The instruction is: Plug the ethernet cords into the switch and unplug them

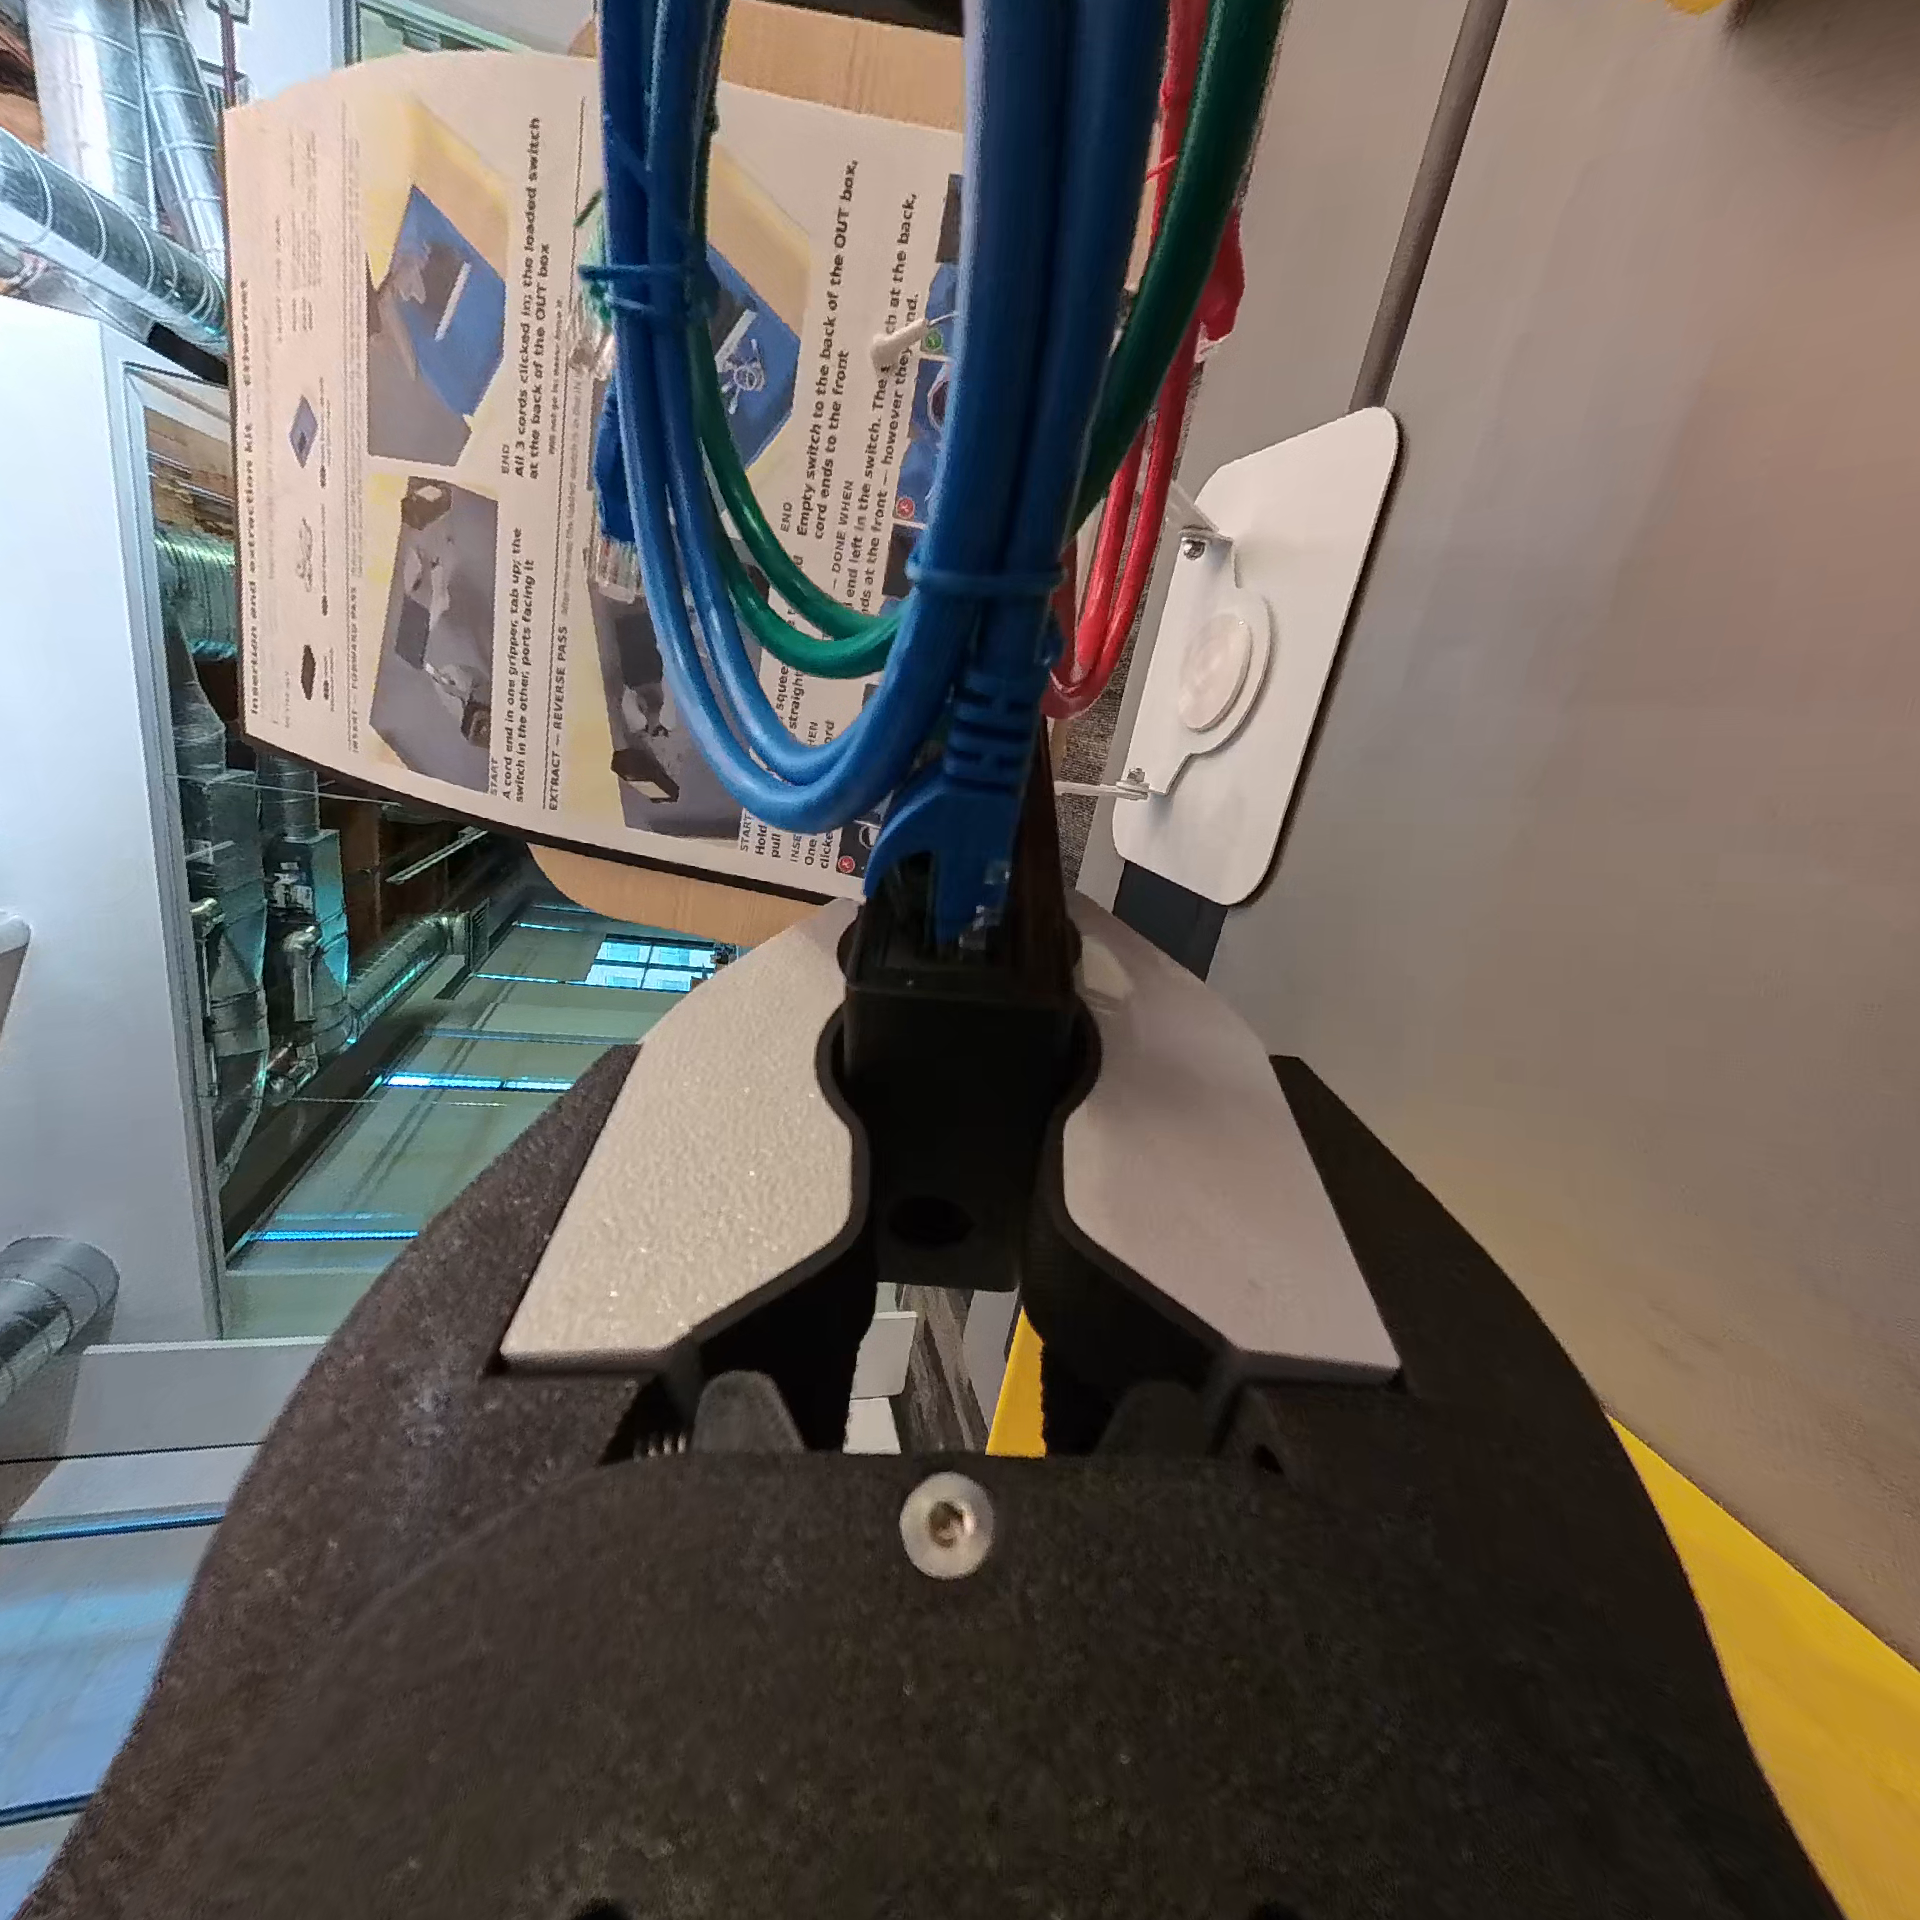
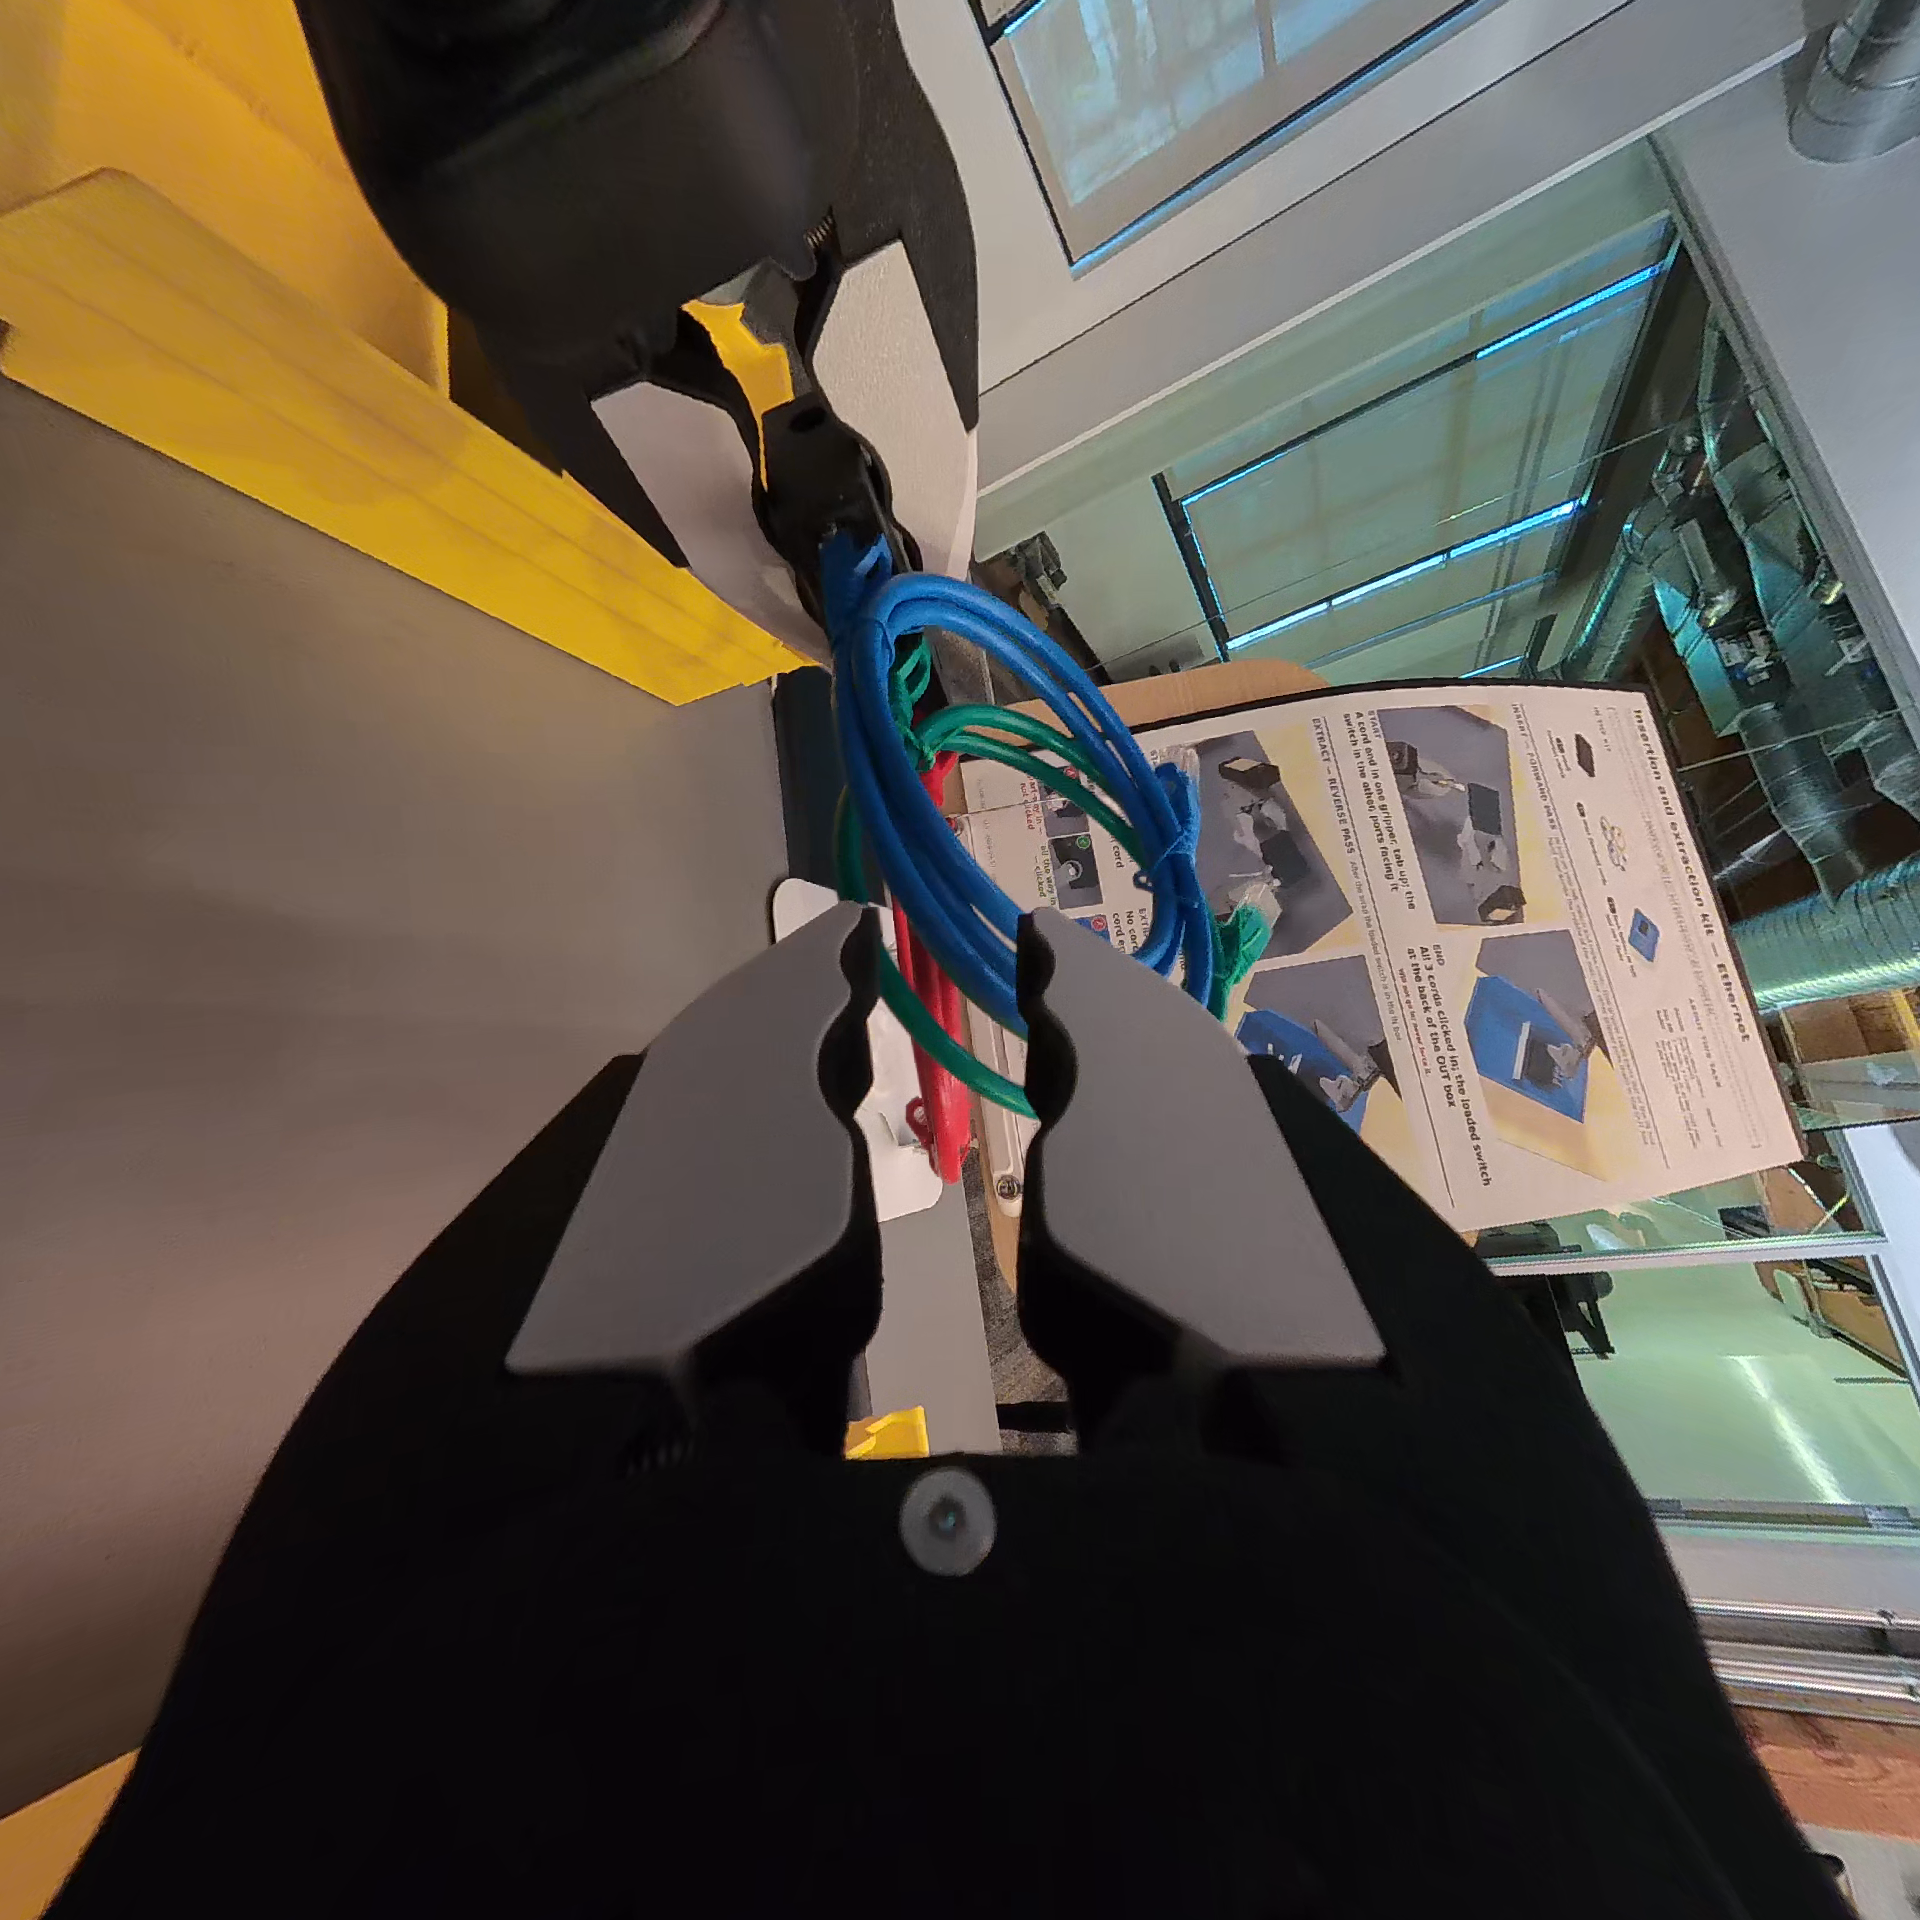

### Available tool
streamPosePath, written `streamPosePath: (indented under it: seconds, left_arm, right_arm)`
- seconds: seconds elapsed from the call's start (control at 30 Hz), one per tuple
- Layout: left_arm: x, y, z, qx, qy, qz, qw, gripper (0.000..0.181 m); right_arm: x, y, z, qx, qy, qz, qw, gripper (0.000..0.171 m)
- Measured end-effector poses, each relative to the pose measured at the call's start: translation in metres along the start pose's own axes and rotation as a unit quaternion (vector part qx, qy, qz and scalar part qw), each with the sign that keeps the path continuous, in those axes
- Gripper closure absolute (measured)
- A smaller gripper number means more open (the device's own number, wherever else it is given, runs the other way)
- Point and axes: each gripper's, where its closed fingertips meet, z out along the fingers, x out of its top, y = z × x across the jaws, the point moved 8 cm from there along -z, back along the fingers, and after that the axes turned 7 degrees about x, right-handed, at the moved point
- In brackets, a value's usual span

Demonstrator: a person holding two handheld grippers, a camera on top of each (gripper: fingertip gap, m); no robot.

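The left hand-held gripper (image 1: 961, 956) is clamped on the switch (image 1: 951, 1101), a small matte black plastic box pinched between two flat, grainy grey fingers (image 1: 727, 1122) with scalloped inner edges. The switch is held up in the air, ports facing away from the camera. Three coiled ethernet cords hang from it: a blue cord (image 1: 977, 582), a green cord (image 1: 1164, 332) and a red cord (image 1: 1122, 582), each a glossy round cable looped several turns and bound with thin ties. The blue cord's ribbed boot (image 1: 982, 738) and clear plug sit in a port at the switch's end. Where the green and red ends go cannot be made out.

The right hand-held gripper (image 2: 940, 966) holds nothing; its jaws stand a narrow gap apart, just beside the hanging loops (image 2: 997, 790), which show through the gap. Farther off in the right wrist view, the left gripper (image 2: 821, 488) grips the switch with the blue cord plugged in.

Behind the cords, one printed instruction sheet (image 1: 416, 468) is fixed to a brown cardboard backing (image 1: 852, 62). A smooth grey table (image 1: 1610, 831) carries a white rounded plate (image 1: 1247, 665), and yellow foam pieces (image 2: 312, 416) lie along the table's edge.
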Motion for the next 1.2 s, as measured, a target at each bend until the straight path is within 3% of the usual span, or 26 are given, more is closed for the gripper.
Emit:
streamPosePath:
  seconds: [0.33,0.63,1.07,1.2]
  left_arm:
    - [0.004,0.007,0.003,-0.012,-0.004,0.005,1.000,0.151]
    - [0.016,0.018,0.004,-0.027,0.007,0.020,0.999,0.152]
    - [0.042,0.025,-0.007,-0.020,0.011,0.043,0.999,0.151]
    - [0.045,0.027,-0.008,-0.014,-0.004,0.065,0.998,0.151]
  right_arm:
    - [0.003,-0.003,0.001,0.006,0.007,-0.012,1.000,0.143]
    - [0.017,-0.021,0.007,0.043,0.117,-0.064,0.990,0.137]
    - [0.014,-0.030,0.027,0.032,0.082,-0.088,0.992,0.134]
    - [0.013,-0.033,0.031,0.037,0.060,-0.100,0.992,0.145]
